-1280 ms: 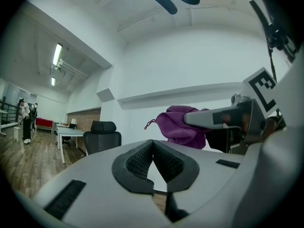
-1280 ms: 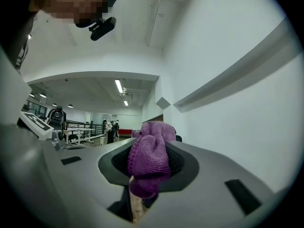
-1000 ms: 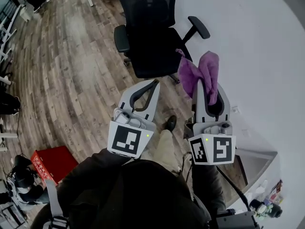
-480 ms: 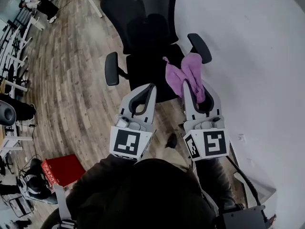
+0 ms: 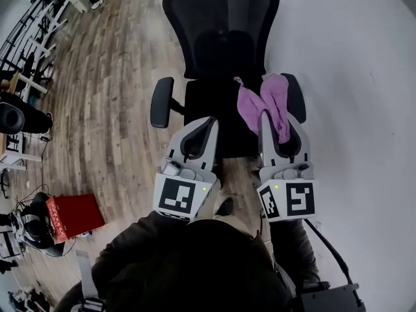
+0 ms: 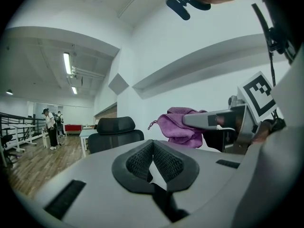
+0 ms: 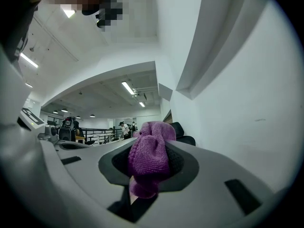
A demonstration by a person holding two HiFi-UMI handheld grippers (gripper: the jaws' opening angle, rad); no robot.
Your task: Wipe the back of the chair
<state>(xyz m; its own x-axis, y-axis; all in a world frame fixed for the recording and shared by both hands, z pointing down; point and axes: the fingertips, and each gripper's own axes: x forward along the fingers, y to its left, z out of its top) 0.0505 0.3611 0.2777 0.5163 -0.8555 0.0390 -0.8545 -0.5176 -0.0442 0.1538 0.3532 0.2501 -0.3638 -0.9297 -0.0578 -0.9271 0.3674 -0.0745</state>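
Note:
A black office chair stands ahead against the wall, its mesh back (image 5: 221, 31) upright and facing me above the seat (image 5: 218, 109). My right gripper (image 5: 276, 125) is shut on a purple cloth (image 5: 266, 103), which bunches out past the jaws over the seat's right side near the armrest (image 5: 297, 96). In the right gripper view the cloth (image 7: 149, 160) fills the jaws. My left gripper (image 5: 198, 132) is shut and holds nothing, hovering over the seat's front edge. In the left gripper view the chair's headrest (image 6: 114, 125) and the cloth (image 6: 178, 125) show beyond its tips (image 6: 153, 144).
A white wall (image 5: 351, 77) runs close along the right of the chair. Wooden floor (image 5: 104, 109) spreads to the left, with a red box (image 5: 71, 216) at lower left and desks at the far upper left. People (image 6: 49, 127) stand far off by a railing.
The chair has come nearer and more centred in the head view. Both grippers now hang over its seat, side by side. The right gripper still holds the cloth.

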